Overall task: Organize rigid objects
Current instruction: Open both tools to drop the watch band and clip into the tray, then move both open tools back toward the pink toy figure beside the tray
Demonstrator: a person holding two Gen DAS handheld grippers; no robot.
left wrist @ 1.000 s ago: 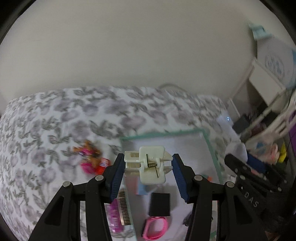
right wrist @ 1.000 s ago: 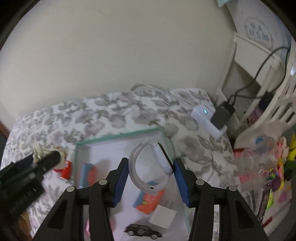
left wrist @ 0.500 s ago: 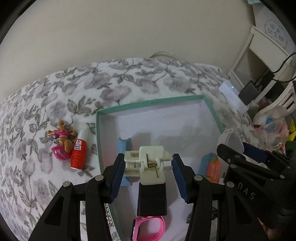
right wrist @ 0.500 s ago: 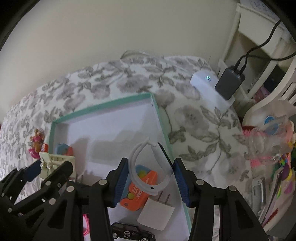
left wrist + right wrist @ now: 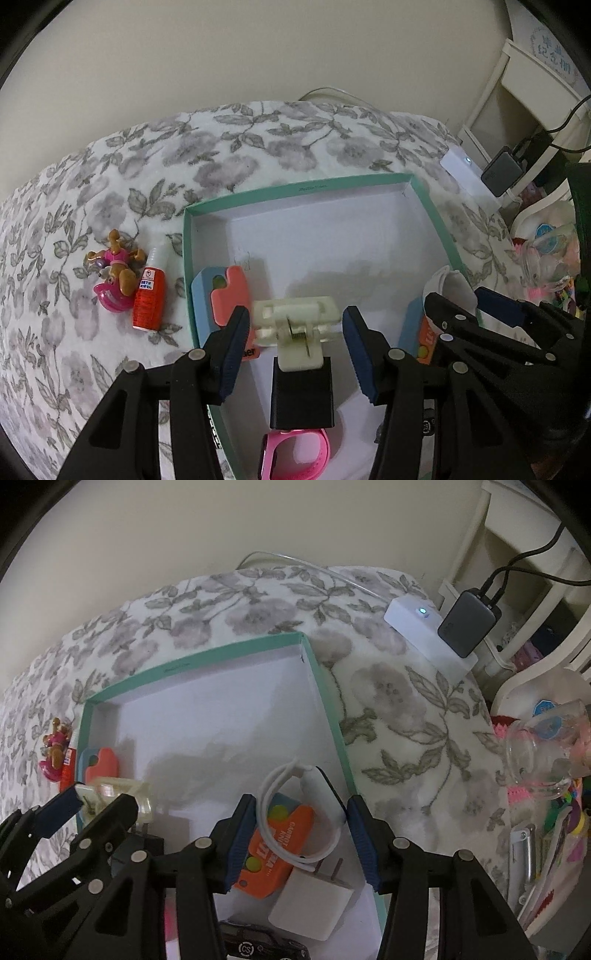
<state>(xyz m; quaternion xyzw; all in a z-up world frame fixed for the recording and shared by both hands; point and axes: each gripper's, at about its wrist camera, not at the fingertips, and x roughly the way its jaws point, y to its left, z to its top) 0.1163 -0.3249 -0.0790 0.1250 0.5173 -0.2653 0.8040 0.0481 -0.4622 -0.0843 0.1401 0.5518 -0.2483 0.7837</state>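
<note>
A teal-rimmed white box [image 5: 295,190] [image 5: 192,662] lies on the flowered bedspread. My left gripper [image 5: 295,341] has its jaws apart around a cream clothes-peg clip [image 5: 295,325], which rests on a black block [image 5: 301,391] in the box; there are gaps on both sides. My right gripper [image 5: 301,823] has its jaws apart around a white wristband [image 5: 295,812], lying over an orange card pack [image 5: 280,849] and a white charger plug [image 5: 314,901]. A pink watch [image 5: 295,454] and a blue-and-coral item [image 5: 218,295] lie in the box.
A red glue bottle [image 5: 149,291] and a pink toy figure [image 5: 114,273] lie on the bedspread left of the box. A white device [image 5: 424,631] with a grey adapter [image 5: 467,624] sits at the bed's right edge. A black toy car [image 5: 258,945] lies in the box. Clutter stands at the right.
Both grippers came down into the box and opened. The clip now rests on the black block and the wristband on the orange pack, each free of the pads.
</note>
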